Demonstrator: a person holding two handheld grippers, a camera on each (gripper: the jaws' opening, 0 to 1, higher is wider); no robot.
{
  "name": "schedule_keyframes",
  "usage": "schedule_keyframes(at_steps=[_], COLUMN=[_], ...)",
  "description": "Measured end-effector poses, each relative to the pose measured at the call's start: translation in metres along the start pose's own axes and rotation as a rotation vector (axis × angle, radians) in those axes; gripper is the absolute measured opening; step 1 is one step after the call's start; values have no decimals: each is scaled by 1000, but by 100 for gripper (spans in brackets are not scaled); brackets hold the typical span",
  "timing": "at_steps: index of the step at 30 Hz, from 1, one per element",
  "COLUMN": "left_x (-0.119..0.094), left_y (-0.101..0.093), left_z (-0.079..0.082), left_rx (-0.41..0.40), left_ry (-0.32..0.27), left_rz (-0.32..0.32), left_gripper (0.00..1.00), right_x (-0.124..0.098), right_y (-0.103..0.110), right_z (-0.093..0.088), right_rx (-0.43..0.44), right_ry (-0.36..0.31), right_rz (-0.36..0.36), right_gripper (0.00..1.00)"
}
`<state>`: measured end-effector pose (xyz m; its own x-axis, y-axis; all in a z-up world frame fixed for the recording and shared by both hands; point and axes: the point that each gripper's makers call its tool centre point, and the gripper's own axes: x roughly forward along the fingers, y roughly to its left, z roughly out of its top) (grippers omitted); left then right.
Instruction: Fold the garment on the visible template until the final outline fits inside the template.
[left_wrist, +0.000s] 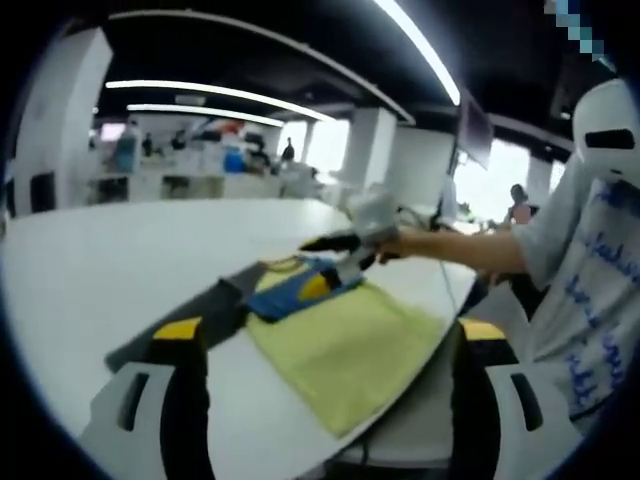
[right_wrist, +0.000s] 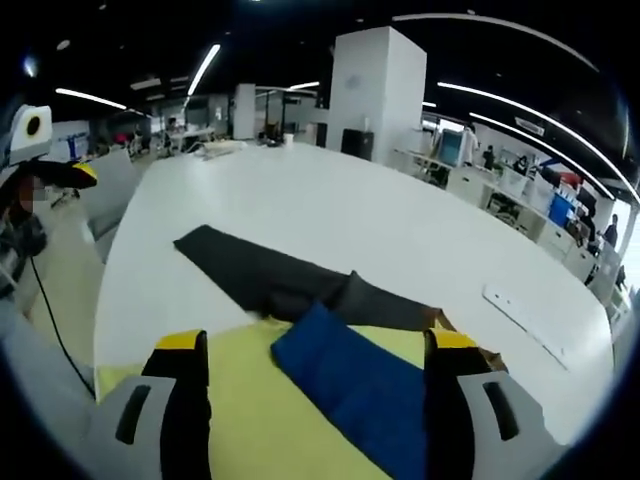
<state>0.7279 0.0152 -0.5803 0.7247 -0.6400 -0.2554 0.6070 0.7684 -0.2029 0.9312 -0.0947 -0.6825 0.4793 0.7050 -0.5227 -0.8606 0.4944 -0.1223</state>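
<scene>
In the left gripper view, the left gripper (left_wrist: 330, 400) is seen at the bottom of the frame with its jaws spread wide and nothing between them, held above the white surface (left_wrist: 130, 270). At centre frame a yellow-green template (left_wrist: 345, 350), a flat matte sheet of roughly rectangular shape, lies near the surface's edge. The garment (left_wrist: 290, 290), blue with a yellow patch, sits bunched on the template's upper left corner, and a dark grey part of it (left_wrist: 215, 305) trails off the sheet toward the lower left. The right gripper (left_wrist: 345, 262), held by a person's hand, is seen at the garment; whether it is pinching the cloth cannot be told. In the right gripper view, the right gripper (right_wrist: 320, 400) rises from the bottom with its jaws apart, low over the template (right_wrist: 250, 410); contact with the cloth cannot be told. A soft blue fold (right_wrist: 350, 385) lies between the jaws, and the dark grey part (right_wrist: 270, 275) stretches toward the upper left, beyond the sheet. The folding is judged partly done: the dark portion remains to be brought inside the outline.
</scene>
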Motion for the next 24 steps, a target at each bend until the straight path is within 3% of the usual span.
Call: schedule_keyframes(at_steps=[5, 13, 24], left_x=[1, 3, 1], left_y=[0, 1, 4], left_z=[-2, -11, -8], left_rx=[3, 0, 24], left_ry=[3, 25, 28], left_rz=[-9, -11, -47], left_gripper=[97, 97, 97], right_x=[-9, -27, -52], right_y=[5, 11, 14], right_z=[-5, -5, -21], right_rx=[14, 17, 54], right_ry=[6, -3, 30], right_rz=[-2, -11, -61], right_gripper=[100, 100, 100])
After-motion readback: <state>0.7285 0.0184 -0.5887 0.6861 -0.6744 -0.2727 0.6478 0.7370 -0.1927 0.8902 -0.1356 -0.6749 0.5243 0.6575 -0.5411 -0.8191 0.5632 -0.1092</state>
